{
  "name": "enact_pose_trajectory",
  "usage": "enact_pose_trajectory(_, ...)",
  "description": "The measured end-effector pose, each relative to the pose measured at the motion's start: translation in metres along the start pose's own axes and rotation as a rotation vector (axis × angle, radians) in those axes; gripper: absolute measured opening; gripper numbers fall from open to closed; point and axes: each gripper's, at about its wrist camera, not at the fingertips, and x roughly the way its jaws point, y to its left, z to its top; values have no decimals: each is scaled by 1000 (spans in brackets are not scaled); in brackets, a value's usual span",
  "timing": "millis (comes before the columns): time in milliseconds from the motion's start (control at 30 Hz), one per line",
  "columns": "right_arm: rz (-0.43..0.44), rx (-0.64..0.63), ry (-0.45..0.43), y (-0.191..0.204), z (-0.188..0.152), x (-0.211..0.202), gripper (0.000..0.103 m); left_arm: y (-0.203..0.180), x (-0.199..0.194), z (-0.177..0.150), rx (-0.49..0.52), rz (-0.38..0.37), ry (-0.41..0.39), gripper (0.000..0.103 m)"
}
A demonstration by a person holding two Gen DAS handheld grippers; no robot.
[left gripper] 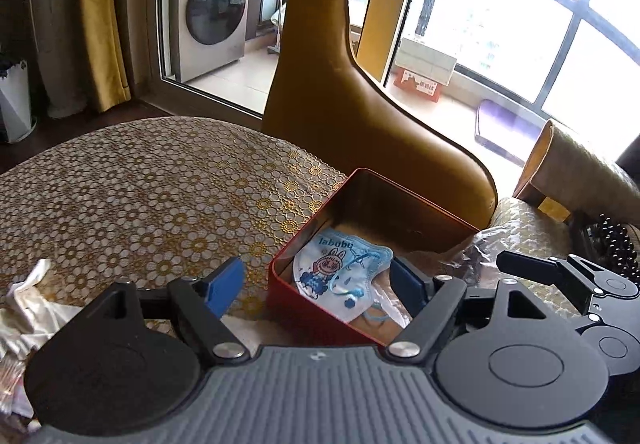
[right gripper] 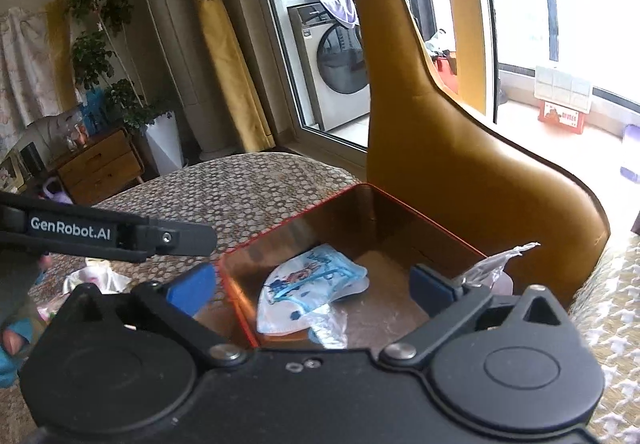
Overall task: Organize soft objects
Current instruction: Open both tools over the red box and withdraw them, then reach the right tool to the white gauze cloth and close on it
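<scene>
A red metal box (left gripper: 280, 276) (right gripper: 240, 308) stands open on the lace-covered table. Inside lies a white and blue child's face mask (left gripper: 340, 264) (right gripper: 308, 284) printed with a cartoon and "labubu". My left gripper (left gripper: 316, 284) is open and empty, hovering over the box's near corner, its left finger outside the wall and its right finger inside. My right gripper (right gripper: 312, 288) is open and empty above the box, straddling the mask. A crumpled white cloth (left gripper: 28, 304) (right gripper: 96, 278) lies on the table to the left.
A mustard leather chair back (left gripper: 340, 83) (right gripper: 440, 131) rises right behind the box. Crinkled clear plastic (left gripper: 476, 244) (right gripper: 492, 264) lies by the box's right side. Dark beads (left gripper: 616, 244) lie at far right. The other gripper's arm (right gripper: 120, 236) reaches in from the left.
</scene>
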Motion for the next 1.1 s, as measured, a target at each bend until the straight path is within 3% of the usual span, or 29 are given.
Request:
enact_pose_trajectory(467, -40, -15, -22, 46, -6, -55, 103, 13, -88, -29, 22, -8, -78, 85)
enact_pose_trajectory(667, -27, -35, -37, 73, -11, -77, 103, 27, -130, -49, 74, 42, -111, 88)
enact_pose_trajectory(767, -19, -46, -50, 85, -13, -88, 103, 38, -149, -61, 83, 53, -130, 101)
enact_pose_trajectory(1100, 18, -91, -84, 132, -25, -108, 103, 98, -202, -94, -3, 47, -170, 103)
